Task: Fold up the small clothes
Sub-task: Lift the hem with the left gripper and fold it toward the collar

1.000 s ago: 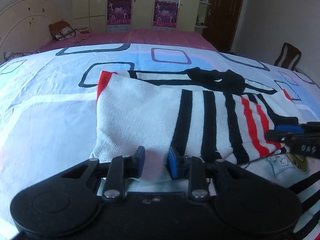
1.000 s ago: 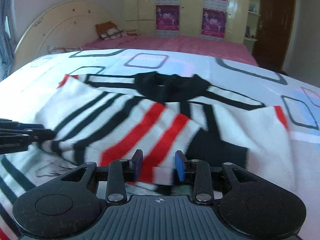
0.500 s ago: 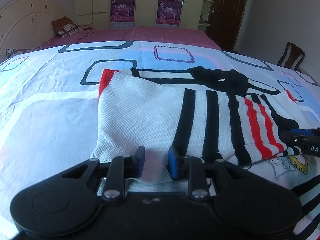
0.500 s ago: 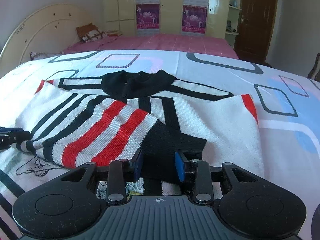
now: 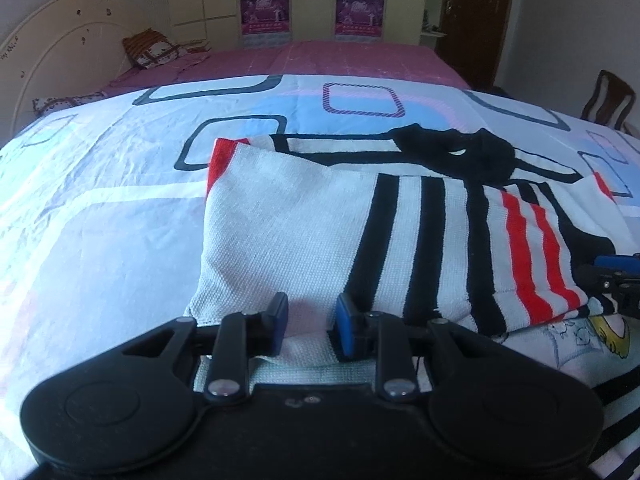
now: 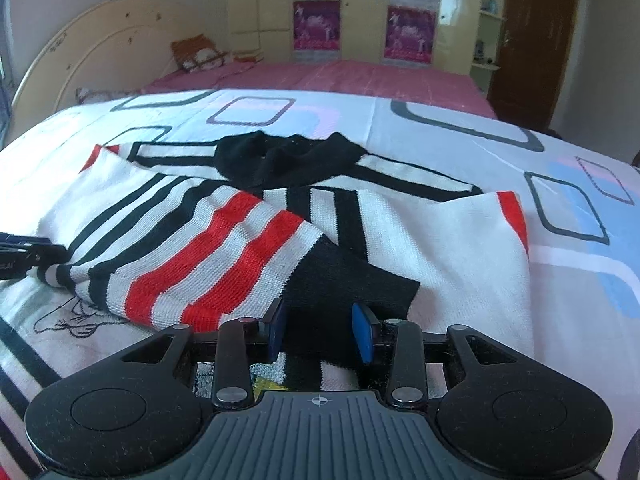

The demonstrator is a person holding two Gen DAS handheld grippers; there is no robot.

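Observation:
A small white sweater (image 5: 296, 232) with black and red stripes and a black collar (image 5: 452, 152) lies on the bed, both sleeves folded in across the body. My left gripper (image 5: 308, 322) is open over the sweater's white lower left edge. My right gripper (image 6: 320, 326) is open with the black cuff (image 6: 344, 284) of the red-striped sleeve (image 6: 216, 248) between its jaws. The sweater also shows in the right wrist view (image 6: 460, 248). Each gripper's tip shows at the edge of the other's view, the right one (image 5: 612, 276) and the left one (image 6: 24, 252).
The bed sheet (image 5: 100, 208) is white with blue, pink and black squares. A pink cover (image 5: 320, 56) and a pillow (image 5: 152, 48) lie beyond, by the headboard. A wooden chair (image 5: 608, 96) stands at the right. A wardrobe and a door are at the back.
The red-striped sleeve has settled flat across the sweater's body. My right gripper's jaws have opened wider and drawn back to the cuff. My left gripper has opened slightly.

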